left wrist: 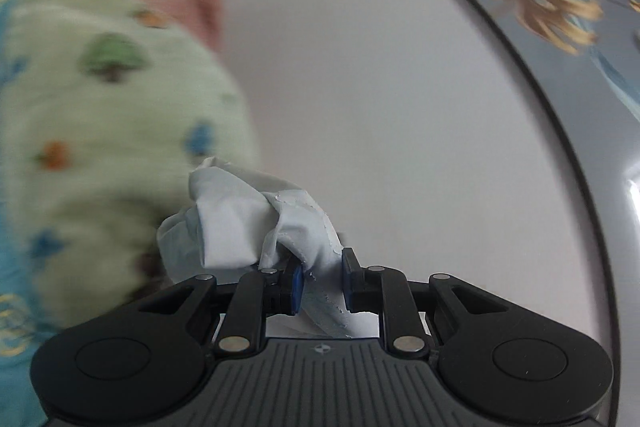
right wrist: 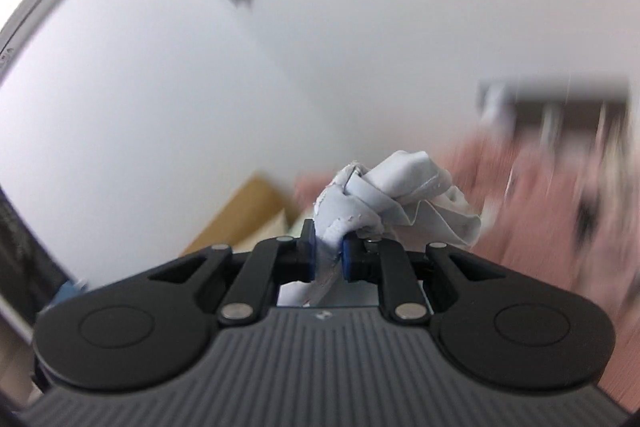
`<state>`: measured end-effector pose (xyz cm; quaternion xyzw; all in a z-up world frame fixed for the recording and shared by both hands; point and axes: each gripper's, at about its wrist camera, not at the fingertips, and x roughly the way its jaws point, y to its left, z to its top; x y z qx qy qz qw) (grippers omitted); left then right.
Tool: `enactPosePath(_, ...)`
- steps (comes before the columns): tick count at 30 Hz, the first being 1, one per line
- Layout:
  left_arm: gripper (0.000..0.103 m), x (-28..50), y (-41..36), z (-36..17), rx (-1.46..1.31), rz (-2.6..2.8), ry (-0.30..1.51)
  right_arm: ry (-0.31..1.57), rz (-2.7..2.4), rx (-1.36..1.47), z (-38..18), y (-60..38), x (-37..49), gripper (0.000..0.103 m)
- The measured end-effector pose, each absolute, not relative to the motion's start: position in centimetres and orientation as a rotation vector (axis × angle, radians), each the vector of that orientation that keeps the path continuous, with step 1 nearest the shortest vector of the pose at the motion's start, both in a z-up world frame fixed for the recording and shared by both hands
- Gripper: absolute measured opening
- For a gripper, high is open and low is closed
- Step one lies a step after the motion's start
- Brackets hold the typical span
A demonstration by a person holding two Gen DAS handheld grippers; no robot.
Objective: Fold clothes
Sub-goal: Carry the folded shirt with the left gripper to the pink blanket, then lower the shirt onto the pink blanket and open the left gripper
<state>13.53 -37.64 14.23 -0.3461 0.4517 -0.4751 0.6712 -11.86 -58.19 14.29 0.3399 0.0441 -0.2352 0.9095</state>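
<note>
My left gripper (left wrist: 320,283) and right gripper (right wrist: 328,261) each pinch a bunched edge of the pale blue garment (left wrist: 240,219), lifted up. It seems light, soft; I grip hems.

Readable text: I find none in either wrist view.
Left gripper body (left wrist: 320,349): I see only a small round emblem, no letters.
Right gripper body (right wrist: 322,315): same small emblem, too tiny for me to read.
White unit on wall (right wrist: 36,7): I note faint dark marks along its edge, blurred, illegible.
</note>
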Motion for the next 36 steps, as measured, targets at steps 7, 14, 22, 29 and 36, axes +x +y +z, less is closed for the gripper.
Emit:
enactPosePath(7,0.021,8.3,-44.6,6.6,-0.551,-1.177,1.015,0.135,-0.665,0.617,10.0,-60.0,-17.6,0.016)
enactPosePath(14,0.022,3.5,-42.2,0.6,-0.317,-1.183,0.993,0.315,-0.716,0.649,1.1,-57.1,-22.1,0.016)
enactPosePath(22,0.079,0.7,-39.5,5.8,-0.075,-1.137,0.898,0.449,-0.727,0.682,3.4,-56.4,-23.6,0.031)
enactPosePath(29,0.103,-4.1,-33.8,12.7,0.026,-1.151,0.677,0.379,-0.672,0.531,9.5,-50.7,-26.2,0.085)
enactPosePath(36,0.103,-9.0,-26.8,16.9,0.058,-1.126,0.485,0.287,-0.643,0.381,14.2,-44.2,-28.8,0.085)
